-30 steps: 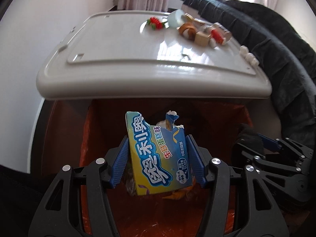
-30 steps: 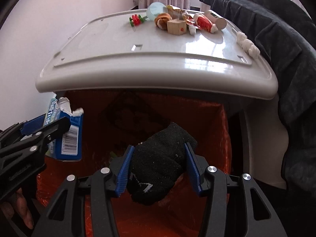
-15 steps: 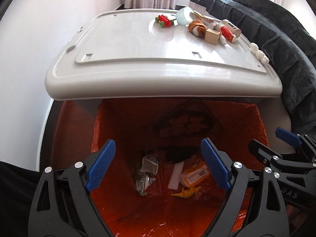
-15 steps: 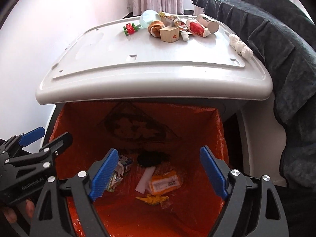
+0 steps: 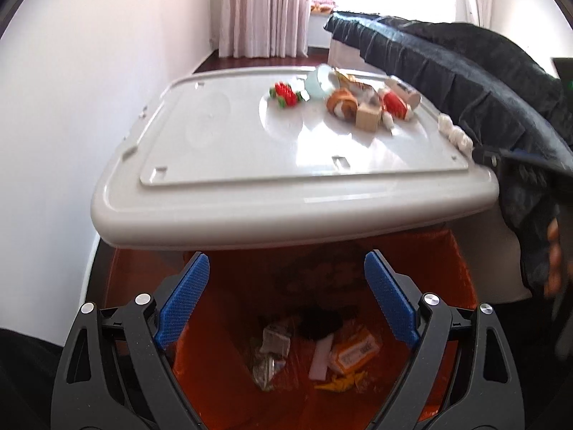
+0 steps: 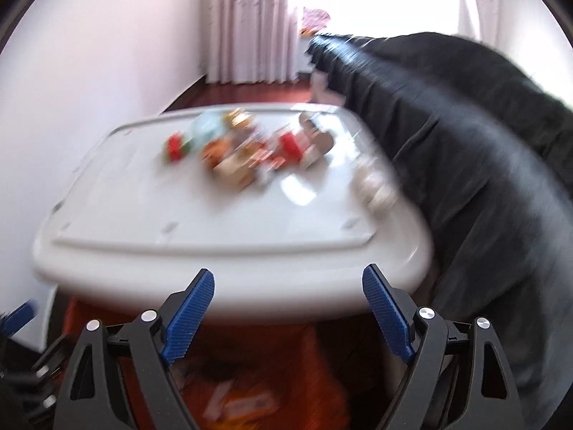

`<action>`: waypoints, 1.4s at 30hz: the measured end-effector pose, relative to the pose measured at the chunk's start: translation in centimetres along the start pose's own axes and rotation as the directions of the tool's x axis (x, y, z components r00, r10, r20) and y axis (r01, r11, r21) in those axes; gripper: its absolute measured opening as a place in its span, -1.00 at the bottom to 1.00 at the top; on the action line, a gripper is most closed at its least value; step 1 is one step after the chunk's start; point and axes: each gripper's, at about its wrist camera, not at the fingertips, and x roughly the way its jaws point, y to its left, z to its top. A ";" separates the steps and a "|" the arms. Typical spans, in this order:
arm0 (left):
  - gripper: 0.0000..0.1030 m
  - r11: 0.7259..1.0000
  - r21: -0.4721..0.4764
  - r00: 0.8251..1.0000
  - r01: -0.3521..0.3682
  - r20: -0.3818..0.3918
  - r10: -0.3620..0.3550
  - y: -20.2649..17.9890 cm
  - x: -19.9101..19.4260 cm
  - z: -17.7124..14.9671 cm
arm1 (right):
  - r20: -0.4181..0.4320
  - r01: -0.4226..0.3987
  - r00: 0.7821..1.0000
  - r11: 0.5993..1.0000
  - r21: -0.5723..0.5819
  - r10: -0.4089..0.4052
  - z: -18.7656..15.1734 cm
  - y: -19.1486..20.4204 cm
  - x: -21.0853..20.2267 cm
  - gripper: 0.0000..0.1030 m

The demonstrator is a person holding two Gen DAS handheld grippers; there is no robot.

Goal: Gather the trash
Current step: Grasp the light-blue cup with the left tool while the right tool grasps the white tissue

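Observation:
An orange-lined trash bin (image 5: 462,279) stands below a white plastic table (image 5: 293,193). Wrappers, an orange packet (image 5: 358,349) and a black sock (image 5: 322,322) lie at its bottom. My left gripper (image 5: 286,297) is open and empty above the bin. My right gripper (image 6: 288,310) is open and empty, raised at the table's front edge (image 6: 229,286); its view is blurred. Several small items lie at the table's far side: a red toy (image 5: 284,94), a wooden block (image 5: 369,117), a red tube (image 5: 395,104), a white lump (image 5: 453,132).
A dark blanket-covered sofa (image 5: 465,82) runs along the table's right side. A white wall (image 5: 71,107) is on the left, curtains (image 5: 261,7) at the back. The right gripper's tip (image 5: 487,156) shows at the right of the left wrist view.
Both grippers opened: the blue snack wrapper and the black sock dropped into the bin. Both grippers then lifted and tilted up toward the table, the right one faster.

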 end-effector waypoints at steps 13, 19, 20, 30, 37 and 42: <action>0.67 1.000 0.000 1.000 -0.014 -0.002 0.014 -0.1 1.9 2.4 | -0.104 0.119 0.987 0.993 -0.005 -0.119 6.9 -5.9 15.8 0.66; 0.67 1.000 -0.019 1.000 -0.012 0.002 0.012 -0.1 3.6 5.1 | -0.148 0.052 0.988 0.999 -0.012 -0.054 6.7 -6.6 18.2 -0.13; 0.67 1.000 -0.026 1.000 -0.008 0.004 0.008 0.0 3.9 5.8 | -0.158 0.083 0.984 0.996 -0.027 -0.087 7.0 -6.6 17.9 -0.37; 0.67 0.999 -0.031 0.995 0.044 0.091 -0.041 -0.7 9.1 15.8 | -0.050 -0.067 0.996 0.998 0.001 0.067 9.1 -5.7 8.7 -0.40; 0.67 0.996 0.036 0.989 0.087 0.117 -0.091 -1.5 14.7 21.9 | 0.038 -0.161 0.986 0.986 -0.052 0.163 8.9 -3.4 3.1 -0.39; 0.47 0.984 0.156 0.994 0.089 0.047 -0.098 -2.4 19.1 23.6 | 0.044 -0.186 0.981 0.979 -0.082 0.190 9.0 -2.1 2.9 -0.39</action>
